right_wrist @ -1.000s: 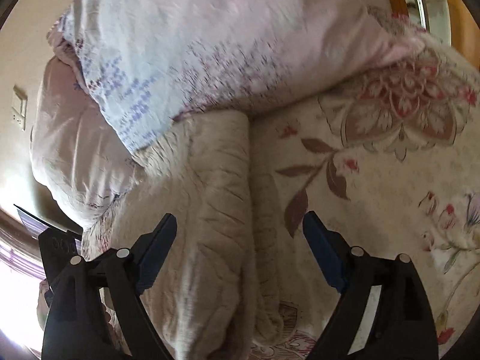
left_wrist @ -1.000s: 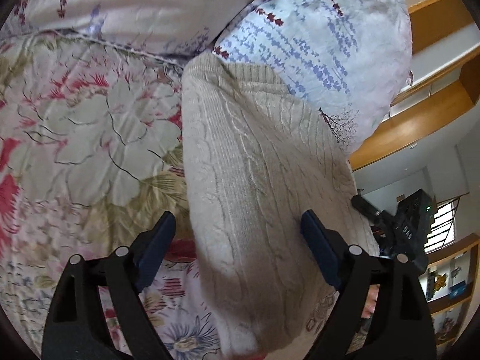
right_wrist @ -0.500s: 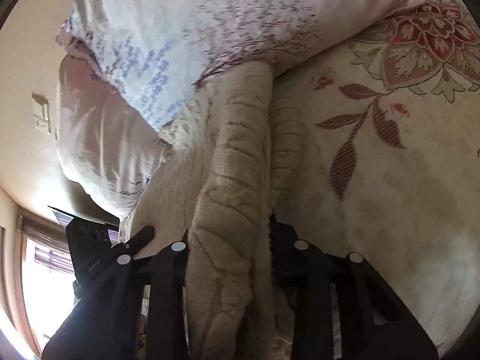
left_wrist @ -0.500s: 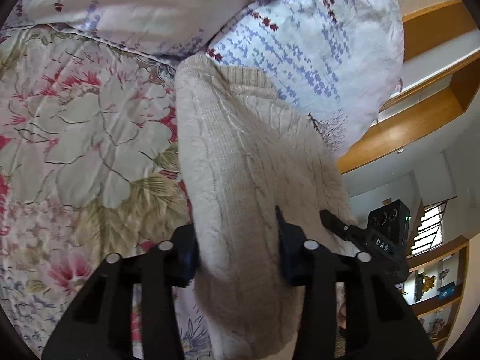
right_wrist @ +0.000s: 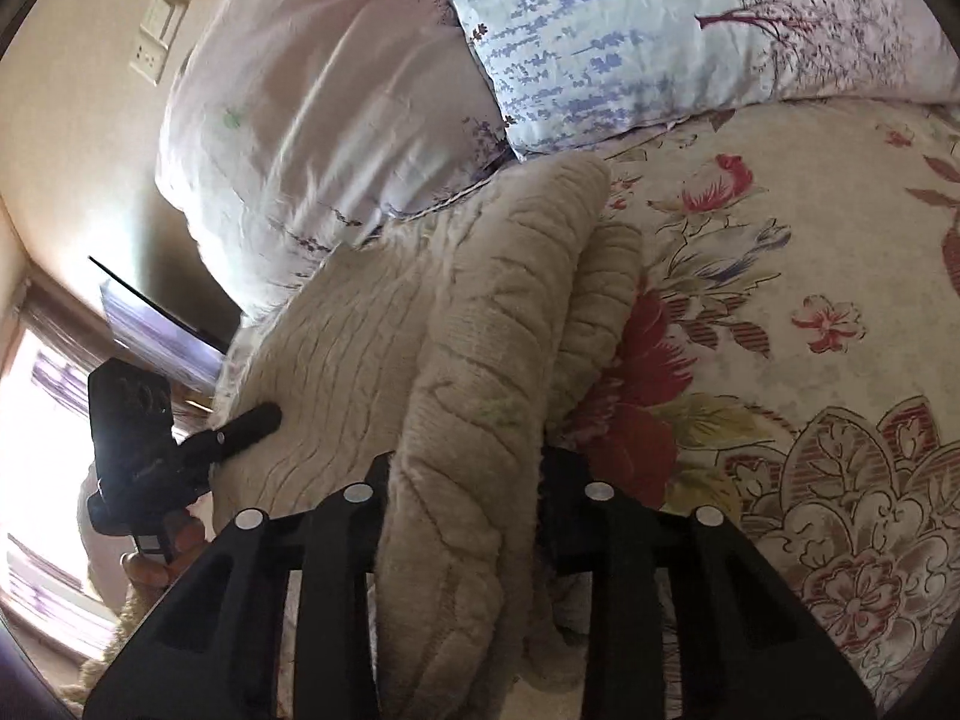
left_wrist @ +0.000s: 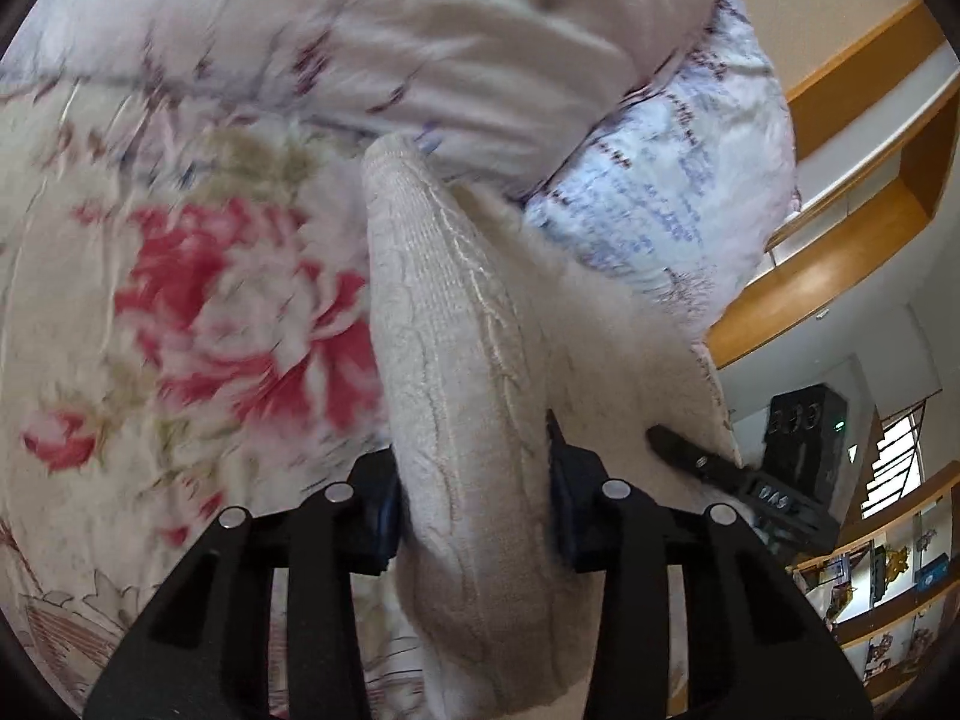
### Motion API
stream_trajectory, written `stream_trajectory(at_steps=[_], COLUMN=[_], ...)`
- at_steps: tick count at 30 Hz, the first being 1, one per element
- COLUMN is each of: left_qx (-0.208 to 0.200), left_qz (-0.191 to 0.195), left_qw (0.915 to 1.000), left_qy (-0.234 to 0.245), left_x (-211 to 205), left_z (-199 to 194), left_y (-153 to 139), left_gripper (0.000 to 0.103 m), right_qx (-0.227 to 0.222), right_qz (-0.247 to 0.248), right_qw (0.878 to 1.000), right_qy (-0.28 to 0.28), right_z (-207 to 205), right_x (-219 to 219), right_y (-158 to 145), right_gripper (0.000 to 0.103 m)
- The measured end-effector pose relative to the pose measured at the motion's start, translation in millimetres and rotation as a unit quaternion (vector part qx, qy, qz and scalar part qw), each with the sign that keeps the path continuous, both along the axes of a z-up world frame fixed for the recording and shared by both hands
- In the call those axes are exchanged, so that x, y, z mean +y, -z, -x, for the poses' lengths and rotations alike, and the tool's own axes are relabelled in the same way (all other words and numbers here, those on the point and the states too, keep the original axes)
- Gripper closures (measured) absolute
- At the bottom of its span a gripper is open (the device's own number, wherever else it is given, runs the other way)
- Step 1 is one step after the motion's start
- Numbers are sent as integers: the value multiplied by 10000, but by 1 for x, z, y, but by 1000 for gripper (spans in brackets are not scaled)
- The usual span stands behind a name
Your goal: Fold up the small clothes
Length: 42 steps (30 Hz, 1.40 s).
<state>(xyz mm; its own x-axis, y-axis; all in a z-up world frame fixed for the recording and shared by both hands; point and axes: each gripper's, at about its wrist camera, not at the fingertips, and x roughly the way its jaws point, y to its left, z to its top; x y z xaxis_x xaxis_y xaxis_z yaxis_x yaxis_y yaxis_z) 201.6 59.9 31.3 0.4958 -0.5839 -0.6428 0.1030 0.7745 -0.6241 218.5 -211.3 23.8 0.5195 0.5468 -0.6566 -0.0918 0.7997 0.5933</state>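
The cream cable-knit sweater (left_wrist: 456,372) lies on the floral bedspread (left_wrist: 198,324), and everything here is placed against it. The left gripper (left_wrist: 471,498) has its jaws pinched on a thick rolled fold of the knit at the near end; the fold fills the gap between them completely. The right gripper (right_wrist: 462,480) has its jaws clamped on another bunched ridge of the same sweater (right_wrist: 480,324), again with no slack between them.

Beyond the sweater's far end, two pillows crowd in: a pale pink one (left_wrist: 372,42) and a white one with lavender print (left_wrist: 672,192), both touching or overlapping the knit's far edge, so that side is closed. To the sweater's left in the left wrist view the bedspread runs open and flat. In the right wrist view the bedspread (right_wrist: 810,324) spreads wide to the sweater's right, and the lavender-print pillow (right_wrist: 660,36) and the pink pillow (right_wrist: 312,120) sit past its far end.

The knit is fuzzy, thick and ribbed with raised cable lines; its gripped folds form rounded tubes. The bedspread is thin, smooth cotton with red blooms and faint creases. The pillows look puffed and soft with wrinkled cases. Wooden shelving (left_wrist: 840,228) rises beyond the lavender-print pillow.
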Motion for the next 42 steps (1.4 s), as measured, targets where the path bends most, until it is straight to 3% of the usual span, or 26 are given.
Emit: stream_trajectory(at_steps=[3, 5, 10, 12, 13, 16, 18, 22, 24, 26, 29, 32, 36, 39, 42], left_qx=[-12, -155, -806, -1042, -1172, -1518, -1619, -1553, -1415, -1349, -1296, -1293, -1252, -1171, -1068], left_qz=[-30, -251, -763, -962, -1118, -1647, -1971, -2248, -2326, -2353, -2217, -2194, -2201, -2201, -2108], left_qw=[10000, 9994, 9932, 9895, 9866, 9745, 9665, 9611, 9614, 9619, 9662, 9670, 9674, 9684, 9716], left_qy=[-82, -152, -354, -289, -178, 161, 293, 404, 399, 347, 222, 118, 103, 100, 84], left_x=[2, 1, 4, -1, -9, -32, -43, -51, -51, -49, -39, -35, -34, -36, -34], left_z=[1, 4, 23, 30, 34, 45, 49, 48, 44, 44, 48, 53, 56, 58, 61], left_y=[2, -5, -34, -43, -48, -56, -57, -51, -44, -40, -40, -42, -38, -30, -21], left_gripper=[53, 49, 36, 35, 35, 35, 35, 35, 34, 32, 30, 29, 28, 27, 26], right_qx=[36, 19, -1, -3, -68, -460, -382, -42, -54, -260, -973, -1493, -1308, -912, -884], right_qz=[-72, -233, -465, -306, 10, 765, 838, 888, 956, 1167, 1241, 1096, 1473, 1794, 1980], right_qw=[9998, 9988, 9968, 9983, 9991, 9943, 9924, 9905, 9898, 9856, 9789, 9786, 9790, 9776, 9734], right_qy=[200, 419, 646, 505, 427, 584, 821, 1047, 1051, 1199, 1299, 898, 526, 622, 733], right_z=[5, 8, -3, -13, -14, -6, -5, -9, -7, 5, 34, 62, 72, 69, 73], right_x=[-8, -21, -35, -22, -12, -4, -12, -21, -23, -27, -25, -9, 20, 29, 39], right_y=[-4, -6, -9, -10, -11, -21, -18, 0, -5, -18, -44, -59, -44, -22, -14], right_gripper=[57, 49, 49, 74, 81, 85, 87, 86, 78, 63, 63, 63, 63, 62, 62])
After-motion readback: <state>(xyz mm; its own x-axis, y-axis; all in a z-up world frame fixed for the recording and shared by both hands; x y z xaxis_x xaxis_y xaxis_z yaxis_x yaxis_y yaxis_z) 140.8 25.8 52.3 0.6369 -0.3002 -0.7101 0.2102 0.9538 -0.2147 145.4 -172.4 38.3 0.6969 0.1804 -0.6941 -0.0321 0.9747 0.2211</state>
